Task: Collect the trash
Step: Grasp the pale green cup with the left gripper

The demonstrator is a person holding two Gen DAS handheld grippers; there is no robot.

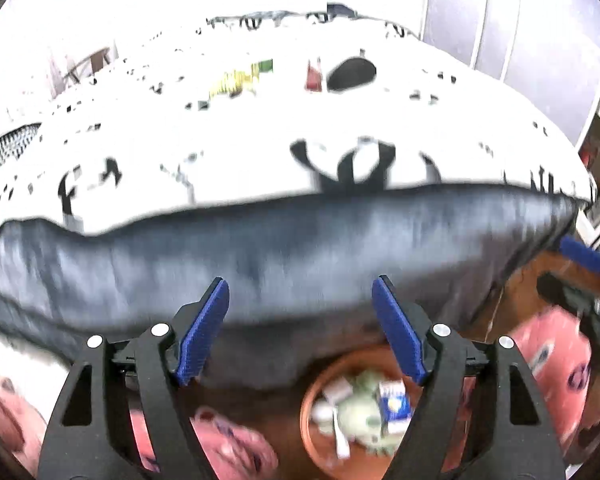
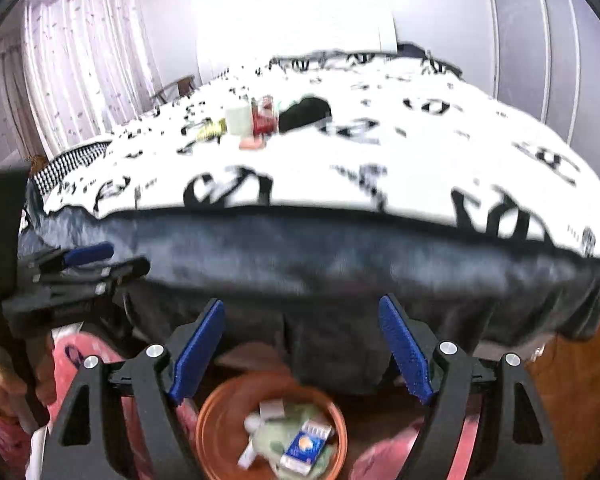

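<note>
Below both tools, an orange bin (image 1: 320, 440) stood on the wooden floor, at the foot of a bed (image 2: 340, 168) covered in a white spread with black print. The left hand-held gripper (image 1: 300, 332) had its jaws wide apart with nothing between the blue pads; the bin lay just beneath its right finger. The right hand-held gripper (image 2: 302, 350) was likewise spread and empty, the bin lying under the gap between its fingers, nearer the left one. Inside the bin lay the collected trash: a small blue and white carton (image 2: 304, 450), its long axis slanting from near-left to far-right as the right wrist camera saw it, resting on a pale green crumpled wrapper (image 2: 270, 434) beside some white scraps; blur hid finer detail. Well ahead of both tools, on top of the bed, more items remained: a red packet (image 2: 264, 120), a pale green upright container (image 2: 238, 120), a yellow wrapper (image 1: 232, 82) and a black rounded object (image 1: 350, 74). Pink slippers (image 1: 556, 352) flanked the bin.
</note>
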